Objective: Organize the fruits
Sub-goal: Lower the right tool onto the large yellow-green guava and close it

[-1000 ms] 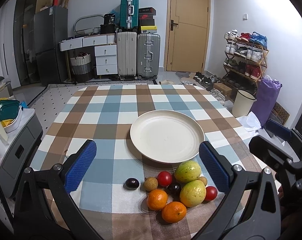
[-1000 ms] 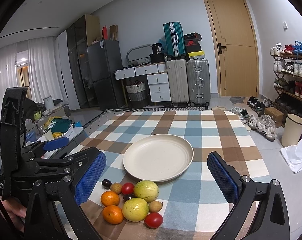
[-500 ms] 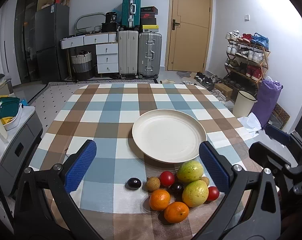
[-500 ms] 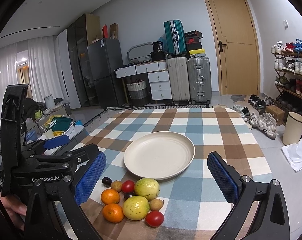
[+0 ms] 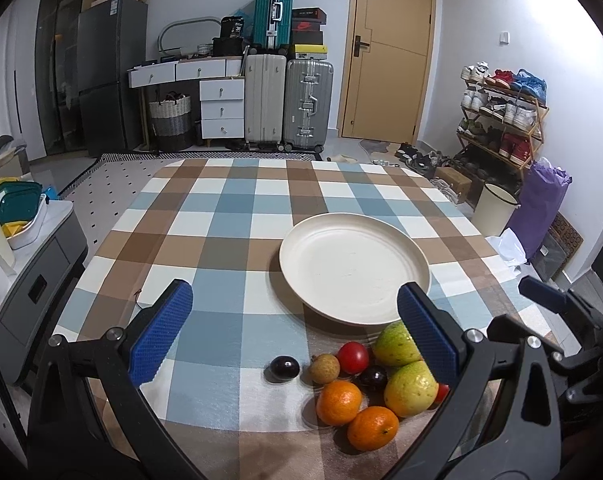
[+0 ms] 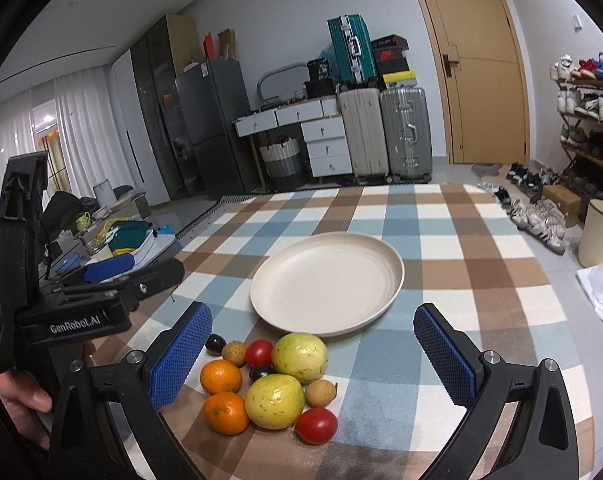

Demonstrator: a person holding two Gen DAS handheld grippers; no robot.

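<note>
A living room with a tan door [image 5: 385,52], stacked suitcases [image 5: 287,100], a dark refrigerator [image 5: 111,72] and a shoe rack [image 5: 501,116] surrounds a counter covered by a blue, brown and white checked cloth [image 5: 229,216]. A round cream plate [image 5: 353,268] lies right of the counter's middle, empty. Just beyond the plate's near rim, toward the near edge, sits a tight cluster of fruit: two yellow-green guavas [image 6: 299,358], two oranges [image 6: 221,376], two red tomatoes [image 6: 316,425], two tan longans [image 6: 234,353] and two dark plums [image 5: 284,368], one plum slightly apart on the left. The left tongs [image 5: 293,330], blue-padded, are spread wide above the near edge; the fruit lies between and just below their pads, nearer the right pad. The right tongs [image 6: 313,360] are likewise spread wide, with the cluster between the pads, closer to the left one. The left tool's body reads "GenRobot.AI" in the right wrist view, held by a hand [image 6: 21,400].
</note>
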